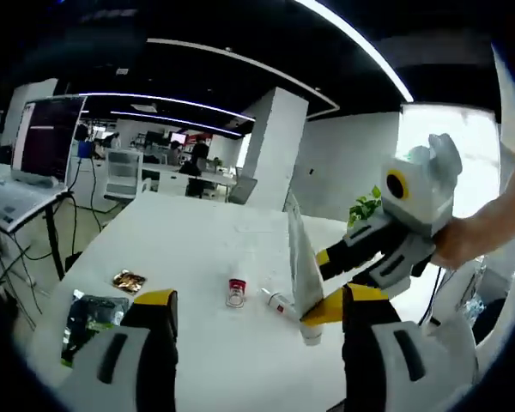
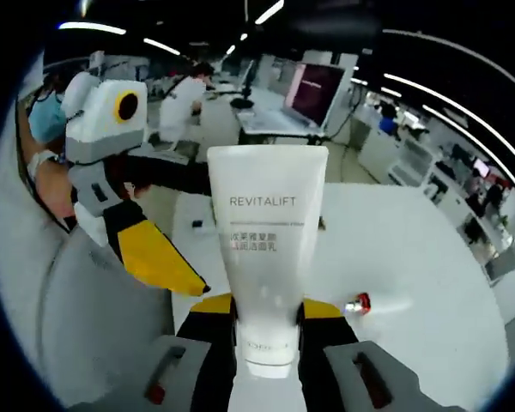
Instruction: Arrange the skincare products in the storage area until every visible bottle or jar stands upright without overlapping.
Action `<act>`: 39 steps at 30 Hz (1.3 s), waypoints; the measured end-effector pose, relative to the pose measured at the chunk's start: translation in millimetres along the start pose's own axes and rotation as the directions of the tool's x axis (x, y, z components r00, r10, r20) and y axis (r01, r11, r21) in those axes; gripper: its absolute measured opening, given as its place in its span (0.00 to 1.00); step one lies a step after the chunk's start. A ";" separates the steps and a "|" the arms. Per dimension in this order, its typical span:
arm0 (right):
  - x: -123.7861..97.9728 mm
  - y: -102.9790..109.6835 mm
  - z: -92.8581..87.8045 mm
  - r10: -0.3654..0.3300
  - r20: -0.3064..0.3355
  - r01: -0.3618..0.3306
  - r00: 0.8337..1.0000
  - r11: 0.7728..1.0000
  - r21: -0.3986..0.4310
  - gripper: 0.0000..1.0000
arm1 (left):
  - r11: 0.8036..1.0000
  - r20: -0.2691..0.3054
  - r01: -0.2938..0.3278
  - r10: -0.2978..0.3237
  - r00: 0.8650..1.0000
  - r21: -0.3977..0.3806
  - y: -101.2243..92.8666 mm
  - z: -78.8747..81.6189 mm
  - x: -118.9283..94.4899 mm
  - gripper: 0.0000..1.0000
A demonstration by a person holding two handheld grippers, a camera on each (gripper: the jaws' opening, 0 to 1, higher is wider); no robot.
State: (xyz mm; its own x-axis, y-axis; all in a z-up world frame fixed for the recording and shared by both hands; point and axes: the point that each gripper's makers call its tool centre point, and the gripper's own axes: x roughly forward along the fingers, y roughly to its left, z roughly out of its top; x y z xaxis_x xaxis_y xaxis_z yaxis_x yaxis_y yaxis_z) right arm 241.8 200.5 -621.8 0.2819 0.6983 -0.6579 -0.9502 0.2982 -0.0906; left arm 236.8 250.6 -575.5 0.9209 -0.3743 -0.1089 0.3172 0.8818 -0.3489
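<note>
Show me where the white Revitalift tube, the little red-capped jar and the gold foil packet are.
Revitalift tube (image 2: 264, 249): right gripper view, on its printed front.
Red-capped jar (image 1: 236, 292): left gripper view, on its body.
Gold foil packet (image 1: 129, 280): left gripper view, on its middle.

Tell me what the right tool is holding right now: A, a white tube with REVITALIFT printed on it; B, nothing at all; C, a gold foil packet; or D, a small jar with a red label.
A: in the right gripper view the right tool clamps the cap end of a white tube printed REVITALIFT, which stands up between its jaws.
</note>
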 end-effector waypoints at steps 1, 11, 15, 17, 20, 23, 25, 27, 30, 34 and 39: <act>1.1 2.9 1.4 0.006 0.015 -0.006 1.000 1.000 0.021 0.21 | 0.999 0.014 0.004 -0.004 1.000 -0.034 0.6 3.0 -0.4 0.76; 16.7 42.0 12.2 0.086 0.028 -0.087 0.996 0.996 0.004 0.21 | 0.980 0.059 0.042 -0.031 0.998 -0.196 10.3 1.0 -9.5 0.49; 21.7 50.9 13.5 0.101 0.024 -0.101 0.995 0.995 0.009 0.21 | 0.971 0.053 0.062 -0.051 0.997 -0.229 10.3 -7.6 -13.2 0.37; 21.3 54.3 13.8 0.102 0.025 -0.103 0.994 0.994 0.033 0.21 | 0.973 0.057 0.091 -0.081 0.995 -0.213 3.0 -5.0 -13.3 0.28; 22.0 54.9 11.8 0.094 0.012 -0.095 0.995 0.995 0.039 0.21 | 0.974 0.063 0.165 -0.157 0.986 -0.155 -14.8 -3.5 -14.1 0.12; 21.6 57.6 9.6 0.094 0.000 -0.094 0.996 0.995 0.041 0.22 | 0.987 0.019 0.124 -0.123 0.992 -0.102 -12.7 -6.6 -15.0 0.09; 20.8 57.4 9.3 0.083 0.005 -0.083 0.997 0.995 0.047 0.23 | 0.984 -0.003 0.113 -0.115 0.993 -0.137 -11.6 -7.4 -15.3 0.07; 20.1 58.7 10.9 0.075 0.019 -0.077 0.997 0.993 0.090 0.24 | 0.982 -0.014 0.109 -0.113 0.994 -0.154 -10.7 -5.2 -14.4 0.06; 19.2 57.8 12.2 0.070 0.036 -0.074 0.997 0.988 0.135 0.25 | 0.983 -0.028 0.113 -0.118 0.993 -0.147 -13.4 -3.1 -13.5 0.05; 17.7 57.7 14.1 0.073 0.068 -0.082 0.995 0.987 0.135 0.26 | 0.982 -0.036 0.098 -0.105 0.994 -0.164 -13.9 -1.6 -14.8 0.05; 18.3 65.2 13.7 0.129 0.091 -0.142 0.988 0.978 0.156 0.27 | 0.978 -0.050 0.106 -0.117 0.992 -0.182 -16.1 -3.9 -19.7 0.04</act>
State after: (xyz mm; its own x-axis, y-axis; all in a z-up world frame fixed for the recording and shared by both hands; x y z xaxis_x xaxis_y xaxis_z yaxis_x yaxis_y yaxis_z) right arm 186.8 241.6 -629.5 0.1683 0.7869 -0.5937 -0.9481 0.2940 0.1210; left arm 212.7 242.7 -571.4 0.8647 -0.4891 -0.1140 0.3669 0.7702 -0.5218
